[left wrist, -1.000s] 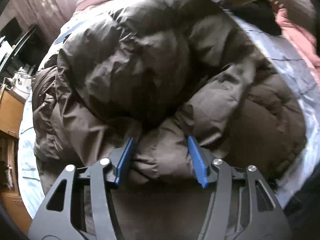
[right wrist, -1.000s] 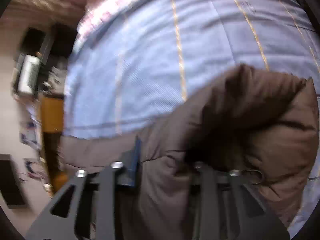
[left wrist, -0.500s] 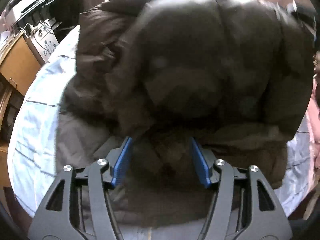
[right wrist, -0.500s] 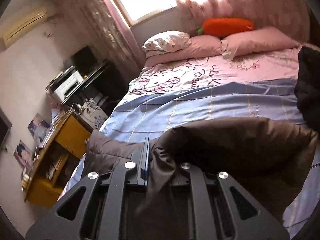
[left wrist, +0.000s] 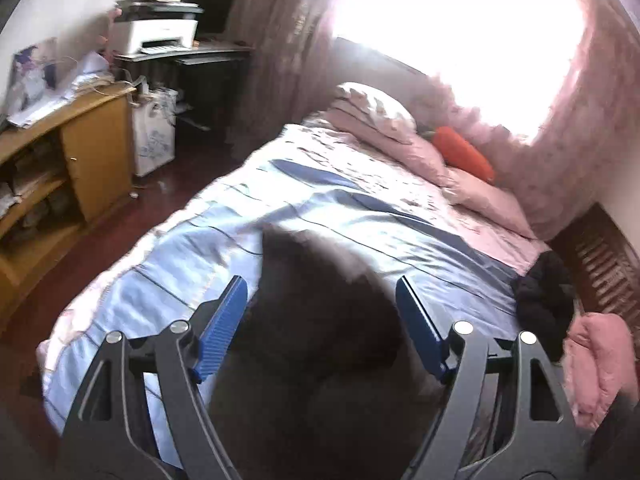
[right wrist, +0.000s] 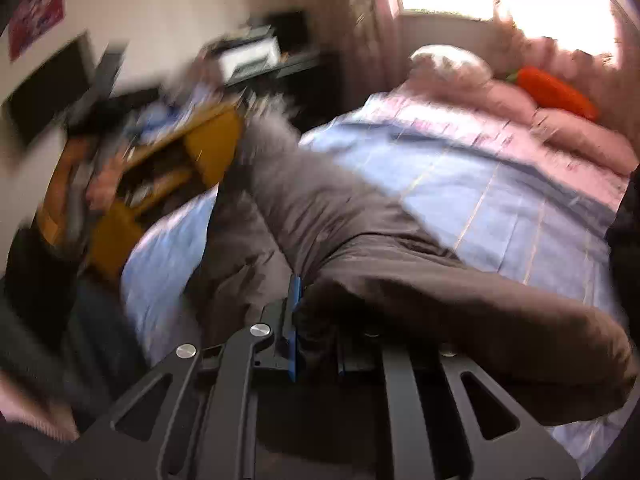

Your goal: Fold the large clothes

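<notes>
A dark brown puffer jacket [left wrist: 320, 320] hangs between my two grippers over a bed with a blue cover [left wrist: 224, 232]. In the left wrist view my left gripper [left wrist: 320, 312] has its blue pads wide apart with the jacket's bulk blurred between them; whether they grip it does not show. In the right wrist view my right gripper [right wrist: 316, 320] is shut on a fold of the jacket [right wrist: 360, 248], which stretches to the left and drapes over the bed [right wrist: 500, 200]. The right view is motion-blurred.
Pink pillows [left wrist: 472, 184] and an orange carrot plush [left wrist: 464, 152] lie at the bed's head under a bright window. A wooden cabinet [left wrist: 60, 168] and a desk with a printer [left wrist: 156, 36] stand left. Black [left wrist: 544, 296] and pink [left wrist: 596, 360] clothes lie on the bed's right side.
Both grippers have lifted and tilted up, so the views swing from the jacket to the room. The jacket has risen off the bed. The left jaws stand wider apart.
</notes>
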`<state>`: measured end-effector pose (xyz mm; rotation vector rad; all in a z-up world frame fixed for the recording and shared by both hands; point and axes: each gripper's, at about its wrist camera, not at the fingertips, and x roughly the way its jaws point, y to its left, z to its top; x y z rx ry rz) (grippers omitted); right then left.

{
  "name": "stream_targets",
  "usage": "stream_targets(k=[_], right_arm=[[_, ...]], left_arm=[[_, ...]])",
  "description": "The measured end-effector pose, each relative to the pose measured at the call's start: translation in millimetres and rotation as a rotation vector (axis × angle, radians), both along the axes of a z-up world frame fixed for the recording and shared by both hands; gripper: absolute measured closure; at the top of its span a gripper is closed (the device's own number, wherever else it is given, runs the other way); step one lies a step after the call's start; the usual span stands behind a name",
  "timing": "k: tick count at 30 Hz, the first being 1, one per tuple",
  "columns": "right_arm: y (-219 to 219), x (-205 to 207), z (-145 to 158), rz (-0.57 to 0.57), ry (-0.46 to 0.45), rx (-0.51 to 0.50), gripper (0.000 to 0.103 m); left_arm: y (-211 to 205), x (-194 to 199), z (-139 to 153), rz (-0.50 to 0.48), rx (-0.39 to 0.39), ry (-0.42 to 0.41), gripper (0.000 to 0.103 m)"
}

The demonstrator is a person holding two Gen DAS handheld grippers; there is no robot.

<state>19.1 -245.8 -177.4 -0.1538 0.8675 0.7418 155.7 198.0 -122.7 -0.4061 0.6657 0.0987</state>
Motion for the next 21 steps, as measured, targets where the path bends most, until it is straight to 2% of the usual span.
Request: stream_targets(k=[3, 4, 6, 8, 10, 12, 14, 16, 18, 19, 21], right_arm=[[10, -29, -38, 0.042, 0.112, -0.154, 0.089], [10, -33, -51, 0.026, 0.142, -0.202, 0.088], [4, -35, -70, -0.039, 0.209, -0.251, 0.078], [-9, -34, -79, -0.17, 0.248, -0.295, 0.027], [-22, -35, -74, -0.275, 0.245, -0.316, 0.009], [-35, -40, -69, -0.364, 0.31, -0.323, 0.007], [-43, -50, -61, -0.406, 0.382, -0.268, 0.007], [-37, -68, -55, -0.344, 0.449, -0.134, 0.007], [-11, -83, -66, -0.234, 0.535, -0.025, 0.007], [10, -90, -78, -0.195, 0.554, 0.001, 0.007], [50, -97, -106, -0.174, 0.546, -0.058, 0.007]], left_arm=[[-34, 3, -2, -0.139, 0.018, 0.044, 0.025], [-51, 4, -7, -0.196, 0.057, 0.087, 0.025], [-83, 9, -29, -0.276, 0.147, 0.187, 0.025], [-104, 8, -56, -0.319, 0.204, 0.274, 0.025], [-119, 5, -85, -0.373, 0.227, 0.36, 0.025], [-122, -2, -101, -0.39, 0.242, 0.398, 0.025], [-124, -6, -104, -0.389, 0.27, 0.398, 0.025], [-121, -8, -99, -0.38, 0.263, 0.379, 0.025], [-120, -8, -96, -0.375, 0.245, 0.37, 0.021], [-122, -7, -96, -0.372, 0.241, 0.369, 0.018], [-129, -2, -98, -0.384, 0.239, 0.376, 0.017]])
